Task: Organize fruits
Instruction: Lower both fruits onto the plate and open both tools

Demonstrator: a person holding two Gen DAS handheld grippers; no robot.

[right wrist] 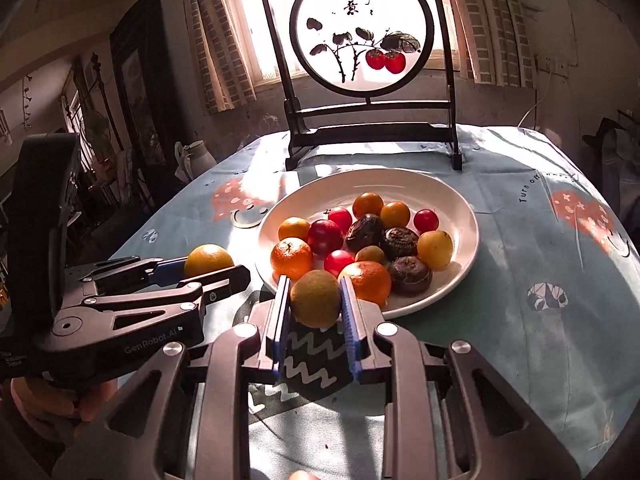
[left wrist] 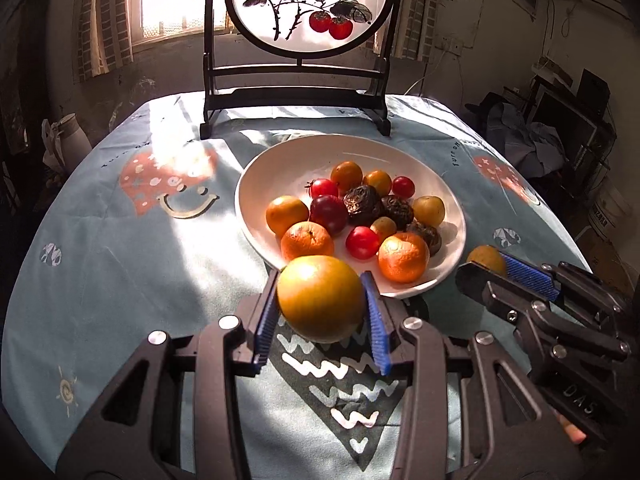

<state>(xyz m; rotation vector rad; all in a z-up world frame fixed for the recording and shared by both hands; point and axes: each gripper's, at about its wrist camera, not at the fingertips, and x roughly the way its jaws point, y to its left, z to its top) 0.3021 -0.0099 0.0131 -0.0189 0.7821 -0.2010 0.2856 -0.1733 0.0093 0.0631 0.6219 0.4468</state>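
Left wrist view: a yellow fruit (left wrist: 320,298) is clamped by the left gripper (left wrist: 322,316); a green fruit (right wrist: 315,298) is pinched by the right gripper (right wrist: 316,316) beside the plate (right wrist: 464,248).

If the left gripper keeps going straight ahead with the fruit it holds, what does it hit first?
Probably the near rim of the white plate, then the orange just inside it. The left gripper looks about level with the rim, but its height is unclear.

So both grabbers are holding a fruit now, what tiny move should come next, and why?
Probably ease the left gripper forward over the plate rim and let go. Its yellow-green fruit sits just short of the rim, and bare plate shows on the left. The right gripper can follow with its small fruit.
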